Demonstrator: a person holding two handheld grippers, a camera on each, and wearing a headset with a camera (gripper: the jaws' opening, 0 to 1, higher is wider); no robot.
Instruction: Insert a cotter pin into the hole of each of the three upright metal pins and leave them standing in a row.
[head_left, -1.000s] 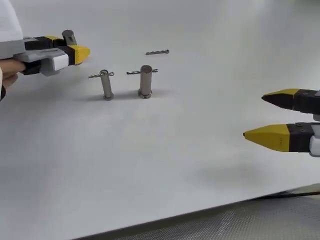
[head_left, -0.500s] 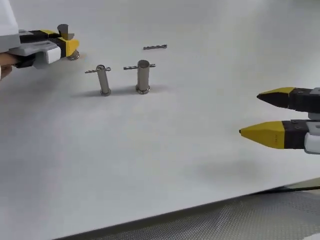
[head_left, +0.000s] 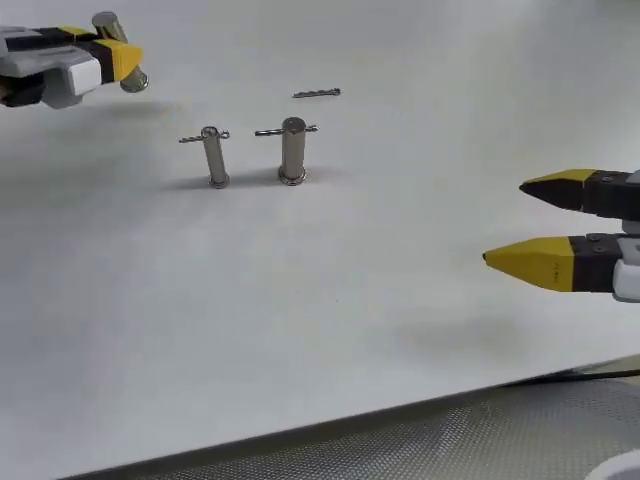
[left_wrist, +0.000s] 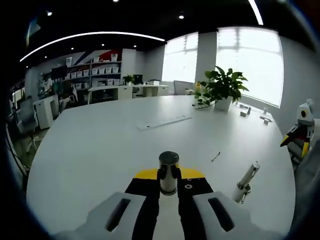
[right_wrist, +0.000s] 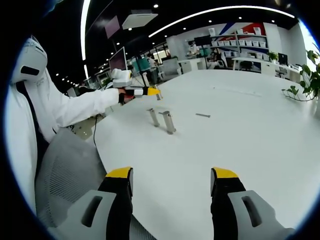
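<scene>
Left tongs (head_left: 122, 58) grip one metal pin (left_wrist: 168, 165); right tongs (head_left: 505, 222) spread wide, well away.

A wide white surface (head_left: 300, 320) runs through an open office. Upper right of the left gripper view, bright windows (left_wrist: 250, 60) — a potted plant (left_wrist: 221, 90) before them. Shelves (left_wrist: 95, 70) stand at upper left, under a curved light strip (left_wrist: 90, 36) on the dark ceiling (left_wrist: 150, 15).

The left gripper (head_left: 122, 55) runs off the head view's left edge, the right gripper (head_left: 504, 222) off its right. The left jaws hide the lower part of the metal pin (left_wrist: 168, 172) they clamp. In the right gripper view, the cotter pins (head_left: 285, 131) through the two standing pins (right_wrist: 169, 122) are too small to make out.
</scene>
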